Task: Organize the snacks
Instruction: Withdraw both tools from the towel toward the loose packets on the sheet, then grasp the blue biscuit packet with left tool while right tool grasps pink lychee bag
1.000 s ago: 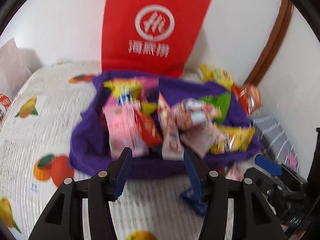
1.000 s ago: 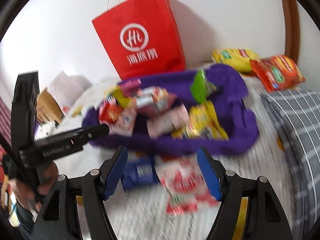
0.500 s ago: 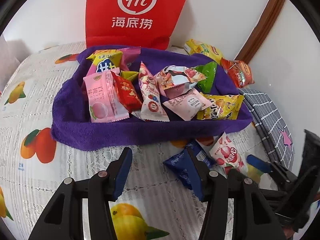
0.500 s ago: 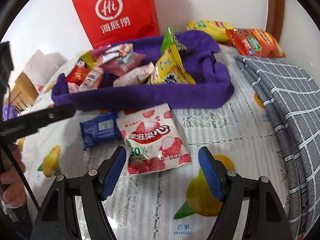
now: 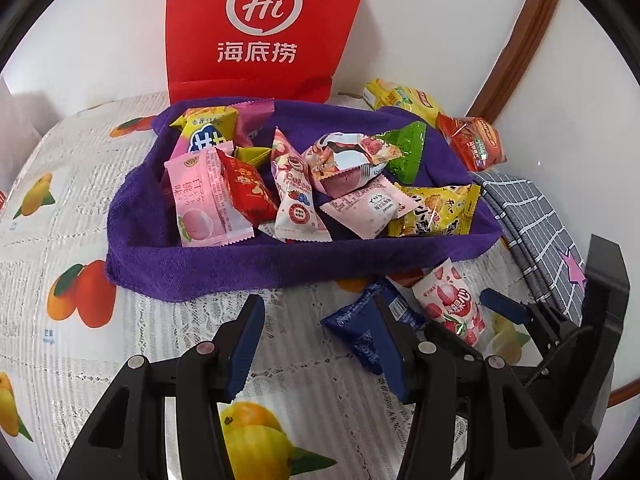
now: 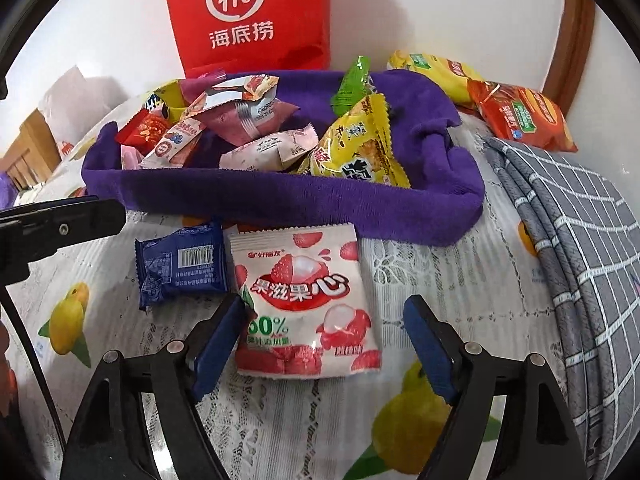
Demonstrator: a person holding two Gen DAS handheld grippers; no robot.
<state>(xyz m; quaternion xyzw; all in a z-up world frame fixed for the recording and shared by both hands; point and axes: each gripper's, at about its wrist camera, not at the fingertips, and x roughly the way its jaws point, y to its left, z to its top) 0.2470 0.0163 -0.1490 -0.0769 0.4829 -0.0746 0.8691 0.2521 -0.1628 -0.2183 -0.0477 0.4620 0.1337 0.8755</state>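
Observation:
A purple towel basket (image 5: 240, 268) (image 6: 280, 196) on the fruit-print tablecloth holds several snack packets. In front of it lie a blue packet (image 5: 360, 328) (image 6: 180, 268) and a white-and-red lychee packet (image 5: 452, 300) (image 6: 304, 296). My right gripper (image 6: 324, 312) hovers low over the lychee packet. Its jaws are opening, with the packet's lower half between them and the pads not pressing on it. My left gripper (image 5: 318, 320) is open over the cloth with nothing between its fingers. The blue packet lies just past its right finger.
A red paper bag (image 5: 260, 28) (image 6: 248, 16) stands against the wall behind the basket. A yellow chip bag (image 6: 432, 70) and an orange bag (image 6: 520, 116) lie at the back right. A grey checked cloth (image 6: 580, 240) covers the right side.
My right gripper has dropped toward the lychee packet and its jaws have widened. Both views have tilted down, so the basket sits higher in frame. The left jaws keep their width.

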